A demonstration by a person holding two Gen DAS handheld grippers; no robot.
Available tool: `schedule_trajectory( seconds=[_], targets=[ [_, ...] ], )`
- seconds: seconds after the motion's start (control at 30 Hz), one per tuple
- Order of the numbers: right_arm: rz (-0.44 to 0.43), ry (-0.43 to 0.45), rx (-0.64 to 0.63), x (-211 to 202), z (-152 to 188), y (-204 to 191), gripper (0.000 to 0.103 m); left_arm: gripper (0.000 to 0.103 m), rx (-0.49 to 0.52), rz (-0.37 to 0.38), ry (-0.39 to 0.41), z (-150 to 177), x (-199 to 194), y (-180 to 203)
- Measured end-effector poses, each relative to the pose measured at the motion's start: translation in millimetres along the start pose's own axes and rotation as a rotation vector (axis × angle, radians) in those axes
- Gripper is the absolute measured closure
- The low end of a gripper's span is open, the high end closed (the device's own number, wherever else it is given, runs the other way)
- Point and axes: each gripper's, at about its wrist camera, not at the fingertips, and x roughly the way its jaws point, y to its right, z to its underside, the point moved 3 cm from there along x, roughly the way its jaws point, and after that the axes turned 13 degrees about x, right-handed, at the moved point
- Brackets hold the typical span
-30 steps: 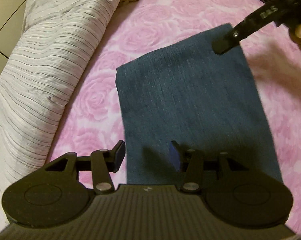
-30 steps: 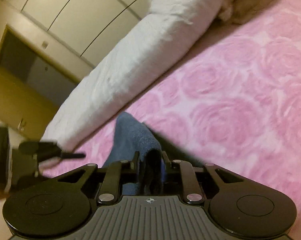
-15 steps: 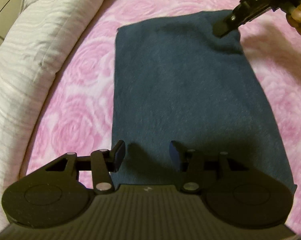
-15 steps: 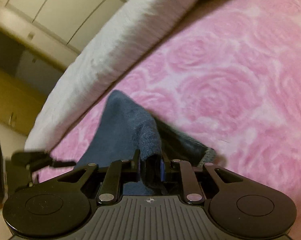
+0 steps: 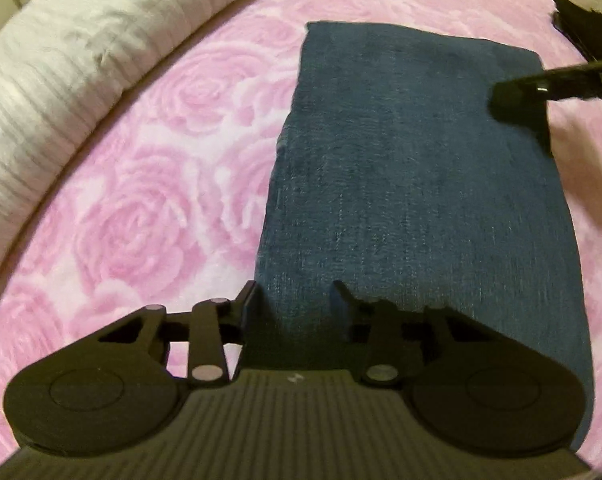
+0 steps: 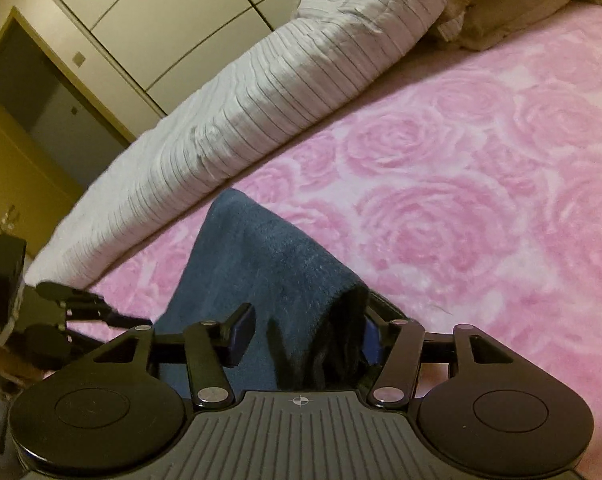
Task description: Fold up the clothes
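Lying flat, folded jeans (image 5: 421, 184) run lengthwise away from left claw (image 5: 295, 306).

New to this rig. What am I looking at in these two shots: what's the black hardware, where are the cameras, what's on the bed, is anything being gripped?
There is no robot here: a person holds a two-finger gripper in each hand, and each carries a fisheye camera looking along its fingers. One picture comes from the left gripper, the other from the right gripper. The black hardware at the bottom of each shot is that gripper's own body.

A folded dark blue garment lies on a pink rose-patterned blanket, with a striped white duvet rolled alongside.

Both grippers' jaws are open. The garment's corner sits between the right gripper's pads but is not clamped.
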Motion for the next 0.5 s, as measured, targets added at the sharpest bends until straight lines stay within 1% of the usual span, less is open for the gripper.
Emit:
schedule_trajectory(
  seconds=[0.03, 0.1, 0.13, 0.17, 0.2, 0.23, 0.27, 0.3, 0.4, 0.47, 0.5],
  targets=[
    [0.006, -0.001, 0.006, 4, 0, 1, 0.051, 0.069, 0.024, -0.011, 0.010, -1, -3, 2],
    [0.013, 0.009, 0.028, 2, 0, 1, 0.074, 0.069, 0.112, -0.050, 0.053, -8, -13, 5],
    [0.007, 0.014, 0.037, -1, 0, 0, 0.080, 0.064, 0.165, -0.072, 0.074, -13, -18, 7],
    [-0.005, 0.018, 0.030, -7, 1, -3, 0.083, 0.058, 0.259, -0.104, 0.097, -20, -23, 11],
    [-0.006, 0.023, 0.007, -12, 3, -8, 0.084, 0.056, 0.351, -0.136, 0.119, -28, -28, 15],
    [-0.006, 0.028, -0.036, -17, 5, -17, 0.085, 0.050, 0.438, -0.163, 0.146, -35, -33, 19],
    [-0.006, 0.033, -0.079, -22, 7, -27, 0.085, 0.046, 0.544, -0.200, 0.176, -44, -38, 24],
    [-0.007, 0.038, -0.122, -28, 9, -36, 0.086, 0.045, 0.636, -0.221, 0.200, -52, -43, 29],
    [-0.023, 0.045, -0.289, -42, 18, -70, 0.086, 0.043, 0.929, -0.222, 0.255, -71, -54, 47],
    [-0.028, 0.047, -0.407, -49, 27, -90, 0.087, 0.043, 1.104, -0.209, 0.252, -77, -56, 55],
    [-0.030, 0.047, -0.465, -52, 32, -99, 0.087, 0.043, 1.159, -0.190, 0.233, -79, -55, 57]
  ],
)
